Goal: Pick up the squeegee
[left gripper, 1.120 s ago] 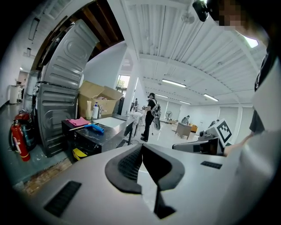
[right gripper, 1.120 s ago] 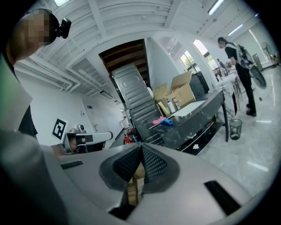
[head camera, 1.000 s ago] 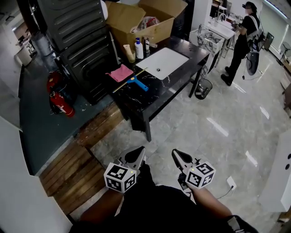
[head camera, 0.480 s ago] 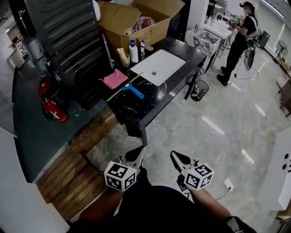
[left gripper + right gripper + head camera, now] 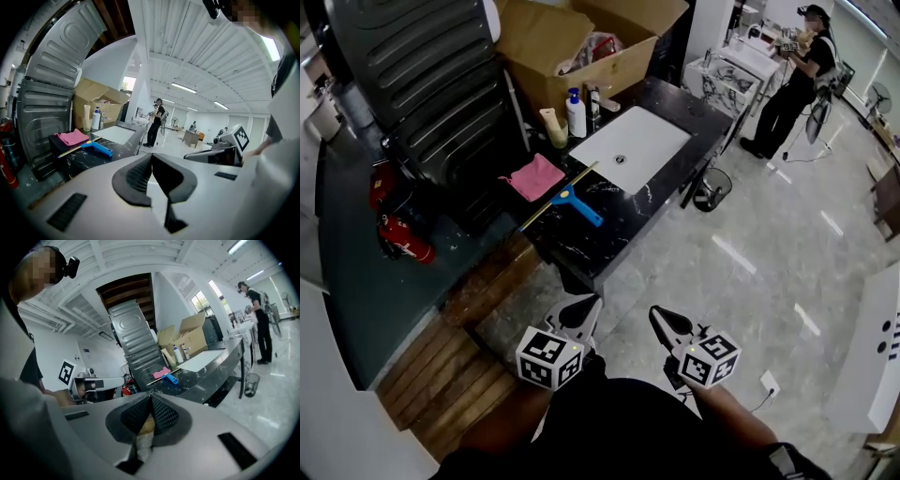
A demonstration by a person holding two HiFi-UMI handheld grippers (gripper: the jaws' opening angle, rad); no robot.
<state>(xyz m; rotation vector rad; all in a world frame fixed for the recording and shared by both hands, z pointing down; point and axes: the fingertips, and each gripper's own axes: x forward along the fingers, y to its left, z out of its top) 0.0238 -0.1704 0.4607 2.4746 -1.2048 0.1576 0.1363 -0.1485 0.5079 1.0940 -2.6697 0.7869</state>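
The squeegee (image 5: 572, 202), with a blue handle and a long yellow-edged blade, lies flat on the black marble counter (image 5: 609, 230) beside a white sink. It also shows far ahead in the left gripper view as the squeegee (image 5: 96, 148) and in the right gripper view as the squeegee (image 5: 169, 378). My left gripper (image 5: 586, 307) and right gripper (image 5: 661, 319) are held side by side low in the head view, well short of the counter, over the floor. Both are shut with nothing between the pads, and the same shows for the left gripper (image 5: 151, 157) and right gripper (image 5: 150, 397).
A pink cloth (image 5: 534, 175) lies just behind the squeegee, with bottles (image 5: 577, 112) and an open cardboard box (image 5: 581, 47) further back. A grey ribbed metal panel (image 5: 431, 94) leans at the left above red fire extinguishers (image 5: 398, 239). A waste bin (image 5: 711, 192) and a person (image 5: 787, 89) are at the right.
The counter and squeegee have drawn nearer in the head view as both grippers move towards them. Both grippers stay shut.
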